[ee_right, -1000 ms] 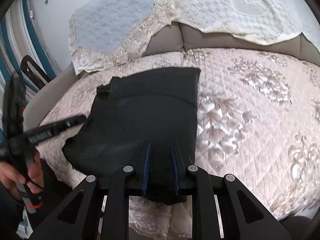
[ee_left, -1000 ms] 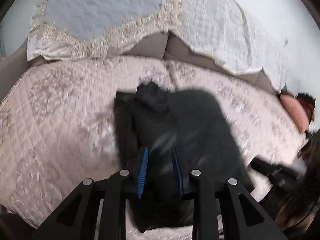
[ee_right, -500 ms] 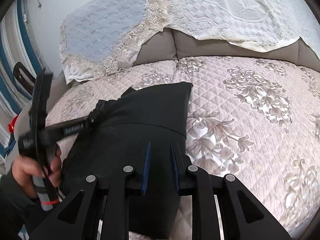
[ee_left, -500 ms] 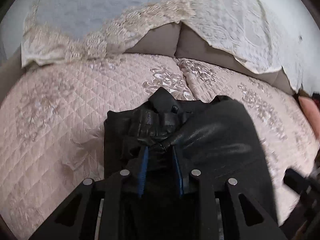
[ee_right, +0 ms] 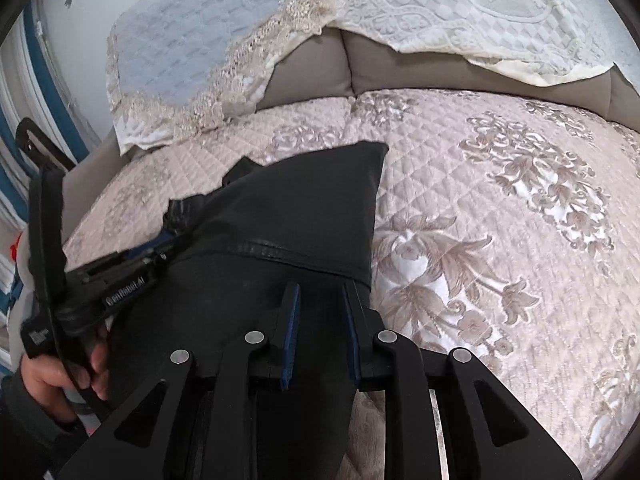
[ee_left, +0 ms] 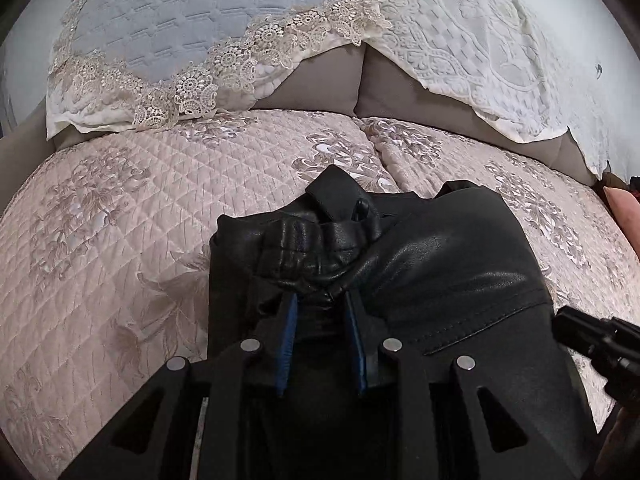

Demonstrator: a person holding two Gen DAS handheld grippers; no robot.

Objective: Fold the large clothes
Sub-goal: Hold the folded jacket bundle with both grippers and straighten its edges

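A black leather garment (ee_left: 448,272) lies partly folded on a pink quilted sofa cover (ee_left: 120,240). Its gathered waistband (ee_left: 304,248) is bunched just ahead of my left gripper (ee_left: 320,300), whose jaws stand apart over the fabric with nothing between the pads. In the right wrist view the same garment (ee_right: 304,216) spreads flat, and my right gripper (ee_right: 320,292) hovers open over its near edge. The left gripper (ee_right: 160,240) also shows there at the garment's left edge.
Lace-trimmed covers (ee_left: 208,32) hang over the grey sofa back (ee_left: 320,84). A pink cushion (ee_left: 624,208) sits at the far right. The other tool's body (ee_left: 600,344) pokes in at lower right. A blue-striped wall (ee_right: 24,92) is at left.
The left gripper has moved in onto the garment's bunched waistband edge. The right gripper has moved forward and lower over the garment.
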